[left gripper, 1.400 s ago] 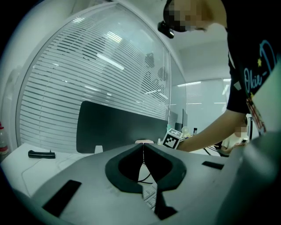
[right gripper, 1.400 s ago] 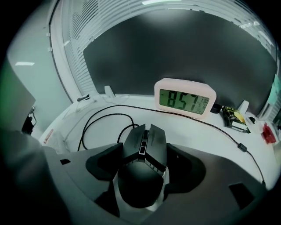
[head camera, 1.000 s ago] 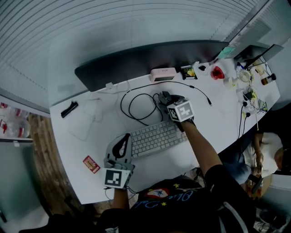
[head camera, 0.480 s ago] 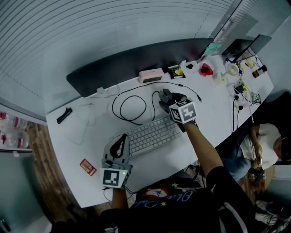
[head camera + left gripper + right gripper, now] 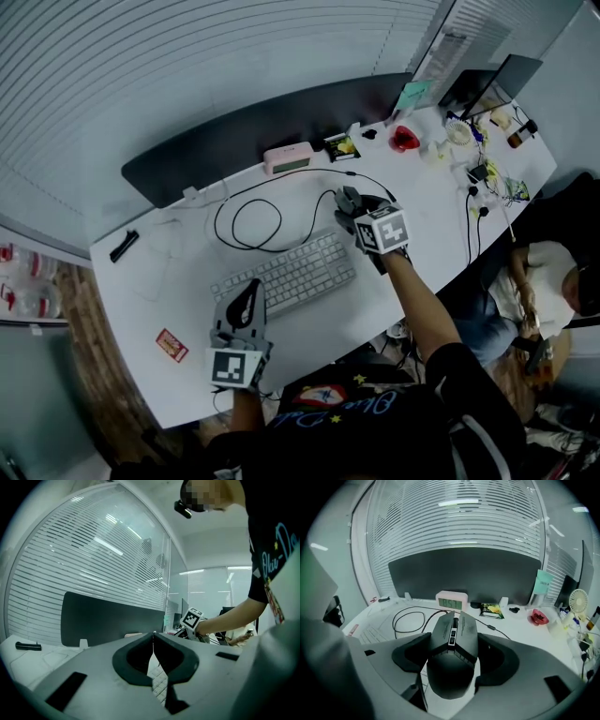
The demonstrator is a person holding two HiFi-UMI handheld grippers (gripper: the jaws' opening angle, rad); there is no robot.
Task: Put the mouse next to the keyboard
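The right gripper [image 5: 349, 204] clasped the mouse [image 5: 451, 667] by the keyboard [image 5: 286, 277]. The left gripper [image 5: 246, 305], clenched empty, hung near the tabletop's [image 5: 187, 281] front edge.

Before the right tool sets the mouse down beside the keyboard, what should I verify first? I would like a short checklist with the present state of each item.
1. Right tool grips the mouse on both sides: ok.
2. Bare desk beside the right end of the keyboard: ok.
3. Cable lies slack in a loop behind the keyboard: ok.
4. Left tool shut, empty, at the keyboard's other end, out of the way: ok.
5. Mouse lifted clear of the desk: cannot tell.
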